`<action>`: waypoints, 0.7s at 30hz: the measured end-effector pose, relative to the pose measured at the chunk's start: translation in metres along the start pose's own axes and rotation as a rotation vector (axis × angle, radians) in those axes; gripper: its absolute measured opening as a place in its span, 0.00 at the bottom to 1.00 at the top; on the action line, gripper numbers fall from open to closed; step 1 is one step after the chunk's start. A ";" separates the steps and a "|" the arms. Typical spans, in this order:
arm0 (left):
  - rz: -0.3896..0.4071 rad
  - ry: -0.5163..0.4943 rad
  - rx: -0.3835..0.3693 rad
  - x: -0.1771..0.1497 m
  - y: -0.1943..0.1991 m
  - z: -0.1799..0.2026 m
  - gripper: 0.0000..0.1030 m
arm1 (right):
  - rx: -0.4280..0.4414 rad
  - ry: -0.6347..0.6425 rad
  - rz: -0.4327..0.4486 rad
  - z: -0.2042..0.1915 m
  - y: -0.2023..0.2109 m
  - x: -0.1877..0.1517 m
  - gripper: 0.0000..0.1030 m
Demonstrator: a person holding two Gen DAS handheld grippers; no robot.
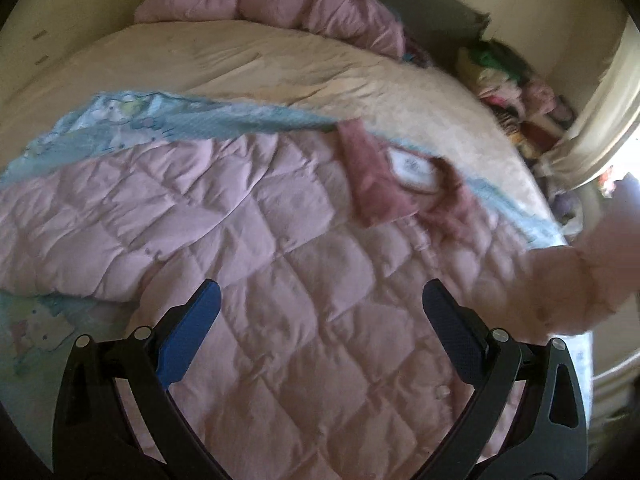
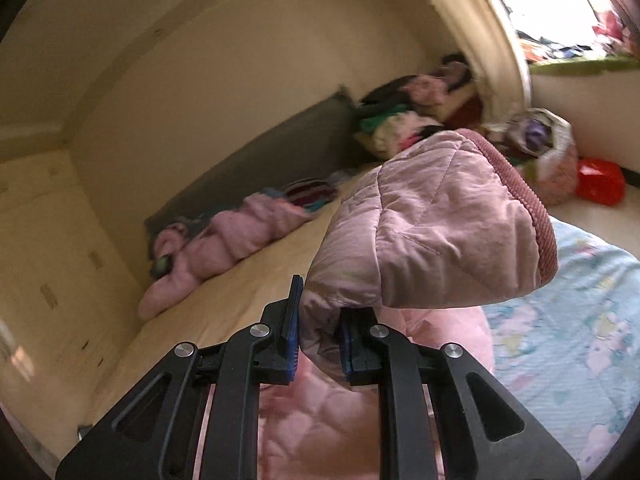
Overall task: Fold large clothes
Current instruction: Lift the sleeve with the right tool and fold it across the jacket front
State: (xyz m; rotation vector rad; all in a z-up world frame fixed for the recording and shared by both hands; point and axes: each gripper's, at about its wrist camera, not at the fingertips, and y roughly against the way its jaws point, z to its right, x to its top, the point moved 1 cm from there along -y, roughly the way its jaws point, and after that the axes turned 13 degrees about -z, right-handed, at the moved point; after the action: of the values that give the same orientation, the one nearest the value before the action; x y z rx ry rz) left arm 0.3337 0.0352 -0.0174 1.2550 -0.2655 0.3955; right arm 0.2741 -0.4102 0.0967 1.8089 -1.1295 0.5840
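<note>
A pink quilted jacket (image 1: 256, 248) lies spread on a light blue patterned sheet (image 1: 132, 120) on the bed, its darker pink collar with a white label (image 1: 412, 166) at the upper right. My left gripper (image 1: 320, 300) is open just above the jacket's body and holds nothing. My right gripper (image 2: 318, 320) is shut on the jacket's sleeve (image 2: 432, 228), which is lifted off the bed, its ribbed cuff (image 2: 524, 200) standing up. The lifted sleeve also shows blurred at the right of the left wrist view (image 1: 580, 280).
Another pink quilted garment (image 1: 280, 4) lies bunched at the far side of the beige mattress (image 1: 280, 64) against a grey headboard (image 2: 260, 168). Piles of mixed clothes (image 2: 400, 120) and a red bag (image 2: 600, 180) lie beyond the bed by the window.
</note>
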 end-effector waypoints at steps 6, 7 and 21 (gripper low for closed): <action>0.040 0.040 -0.150 0.009 0.019 -0.011 0.92 | 0.079 0.075 -0.062 -0.052 -0.031 -0.018 0.14; 0.044 0.049 -0.174 0.010 0.021 -0.014 0.92 | 0.085 0.085 -0.075 -0.060 -0.037 -0.022 0.14; 0.004 0.132 -0.297 0.011 0.002 -0.047 0.92 | 0.118 0.118 -0.342 -0.116 -0.129 -0.129 0.14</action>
State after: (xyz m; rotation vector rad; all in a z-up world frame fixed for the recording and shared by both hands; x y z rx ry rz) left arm 0.3419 0.0818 -0.0253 0.9333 -0.2054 0.4235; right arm 0.3344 -0.2274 -0.0015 1.9851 -0.6972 0.5533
